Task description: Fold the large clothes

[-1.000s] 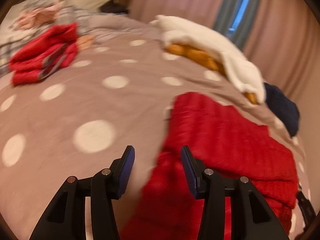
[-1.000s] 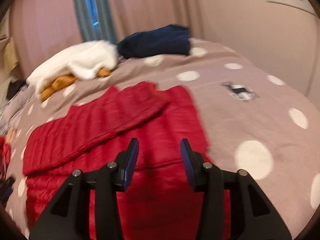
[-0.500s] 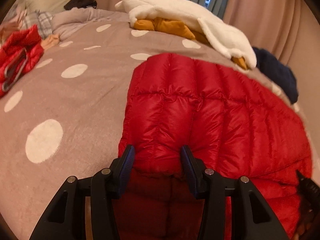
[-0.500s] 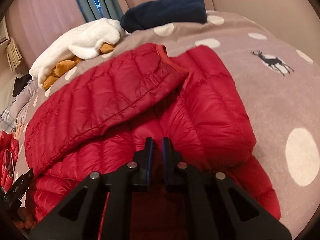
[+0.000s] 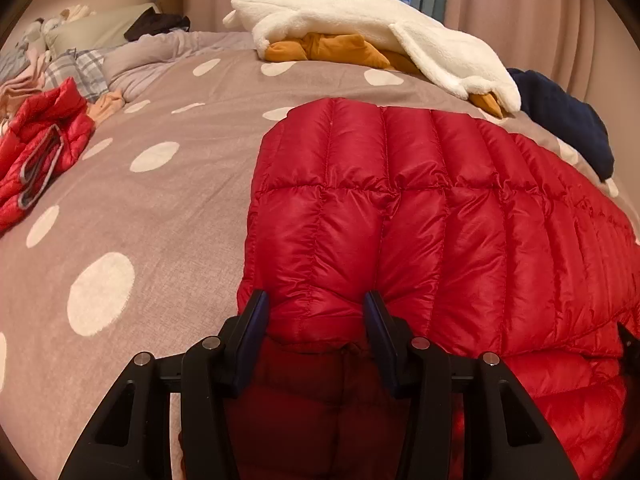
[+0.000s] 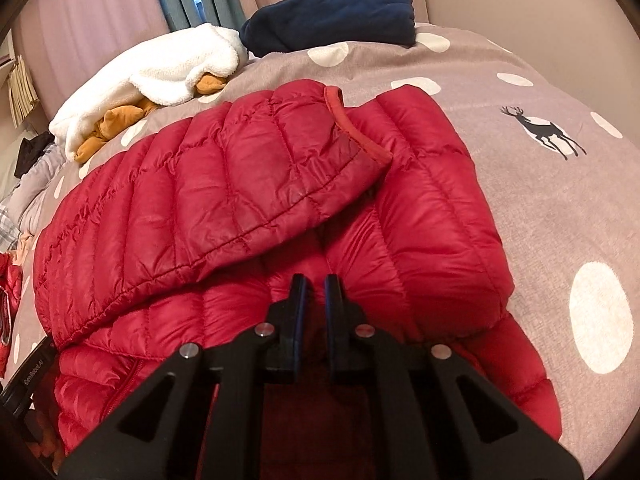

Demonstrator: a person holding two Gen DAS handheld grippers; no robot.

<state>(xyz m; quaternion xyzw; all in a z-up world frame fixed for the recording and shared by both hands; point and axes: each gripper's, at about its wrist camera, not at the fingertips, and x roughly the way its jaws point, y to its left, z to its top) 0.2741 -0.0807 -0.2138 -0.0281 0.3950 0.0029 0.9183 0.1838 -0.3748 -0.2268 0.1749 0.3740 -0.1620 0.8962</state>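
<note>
At lower centre of left wrist view, left gripper [image 5: 316,316] pads press either side of puffy fold of red down jacket [image 5: 420,216]. Jacket spread across centre and right of frame on grey polka-dot bedspread [image 5: 160,220]. Lower centre of right wrist view: right gripper [image 6: 316,300] jaws nearly together, pinching thin jacket edge; sleeve [image 6: 248,184] folded across body. White fleece [image 5: 360,20] upper centre, navy garment [image 6: 332,16] top, second red jacket [image 5: 36,144] far left.

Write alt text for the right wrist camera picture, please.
The right gripper is shut on the near edge of a red puffer jacket lying on a spotted grey bedspread, one sleeve folded across it. White, orange and navy clothes lie beyond.
</note>
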